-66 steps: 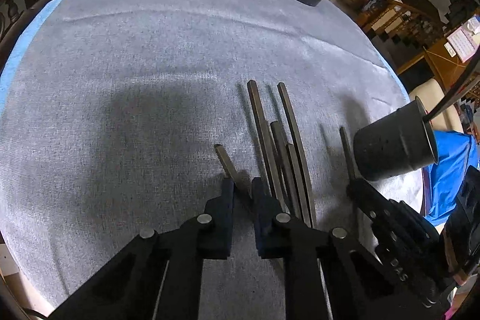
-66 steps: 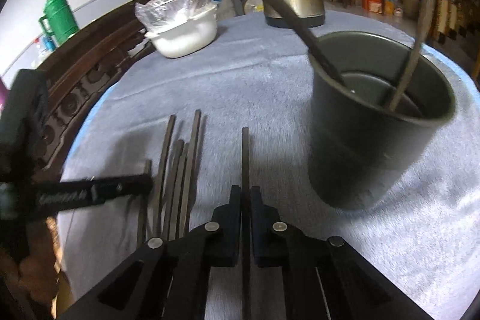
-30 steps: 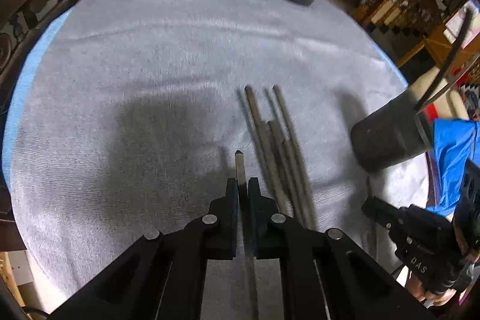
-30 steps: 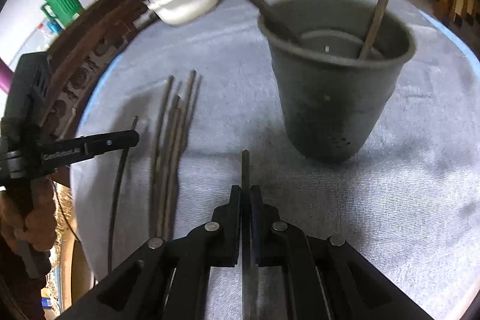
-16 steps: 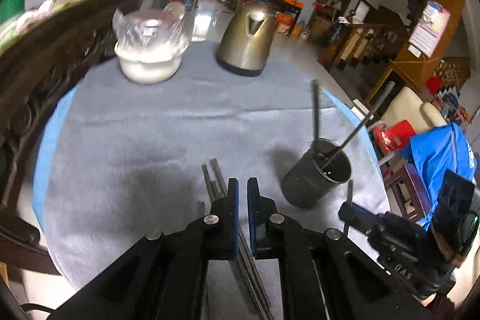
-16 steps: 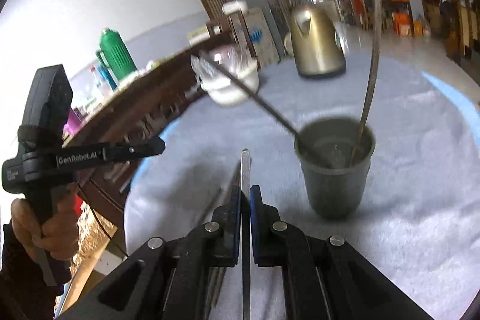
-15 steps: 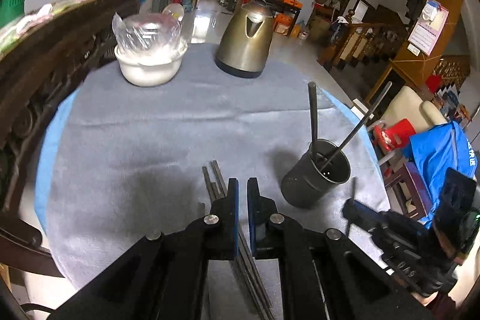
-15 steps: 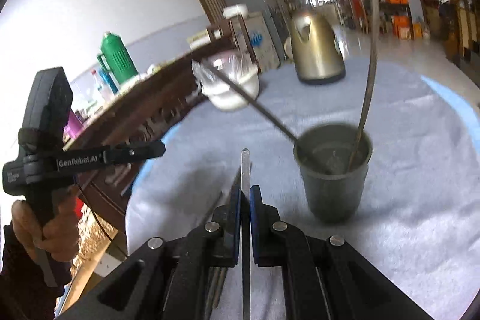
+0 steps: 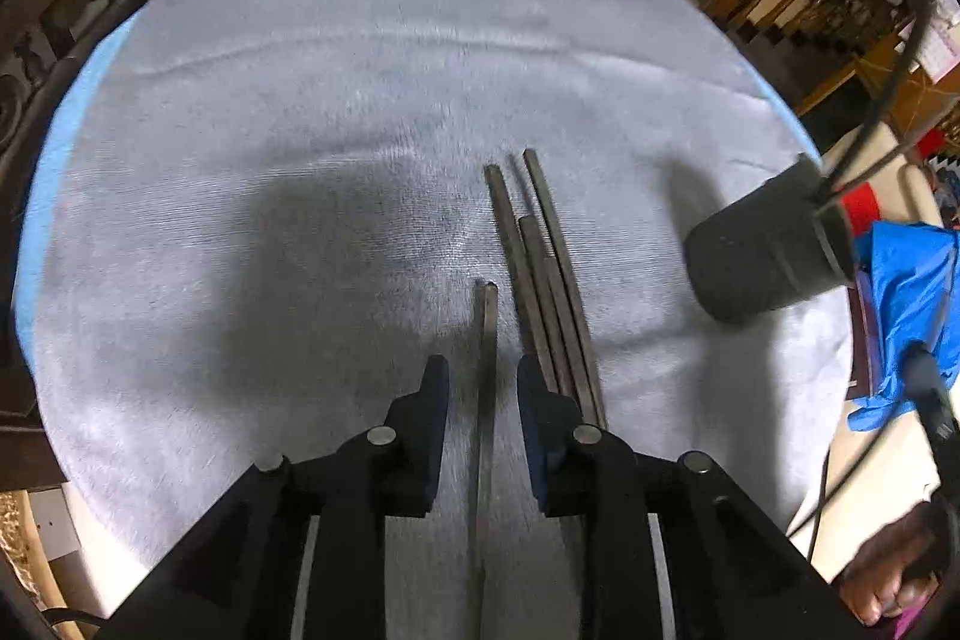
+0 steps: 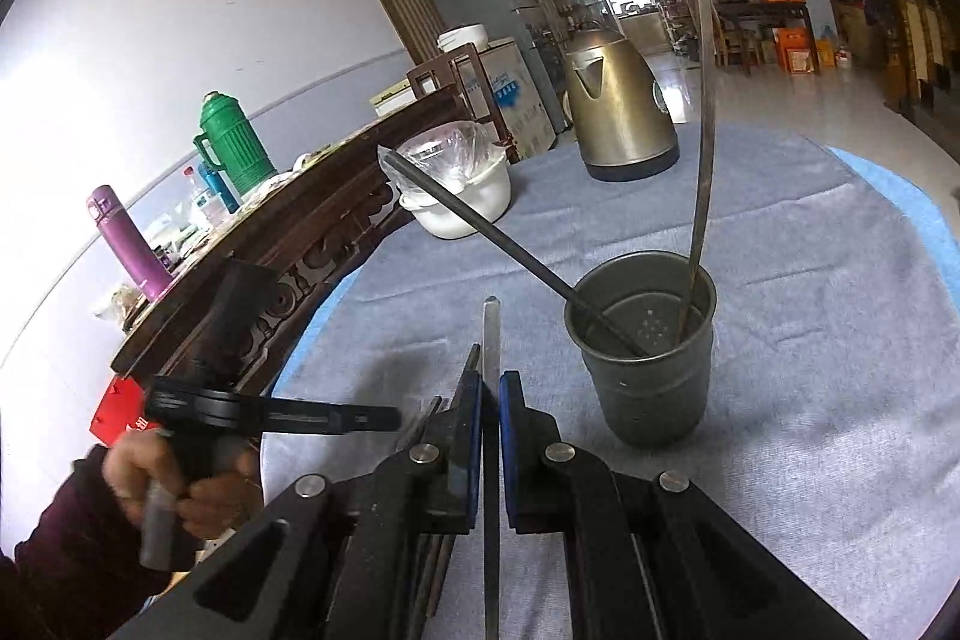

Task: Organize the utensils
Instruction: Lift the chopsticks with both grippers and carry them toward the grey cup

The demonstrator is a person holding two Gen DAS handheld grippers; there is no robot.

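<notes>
My left gripper (image 9: 478, 370) is open low over the grey cloth, its jaws on either side of one dark chopstick (image 9: 486, 334) that lies on the cloth. Several more dark chopsticks (image 9: 540, 274) lie just to its right. My right gripper (image 10: 491, 381) is shut on a chopstick (image 10: 491, 334) and holds it raised, pointing forward, left of the dark holder cup (image 10: 651, 358). The cup holds two chopsticks (image 10: 702, 160) leaning apart. The cup also shows at the right in the left wrist view (image 9: 762, 250). The left gripper appears at the left in the right wrist view (image 10: 324, 418).
A brass kettle (image 10: 618, 100) and a white bowl covered in plastic (image 10: 462, 184) stand at the far side of the round table (image 9: 300, 100). A carved dark wooden rail (image 10: 288, 256) runs along the left edge. Blue cloth (image 9: 906, 280) hangs off the right.
My left gripper has come back down to the cloth and opened around a lying chopstick. My right gripper keeps its chopstick raised next to the cup.
</notes>
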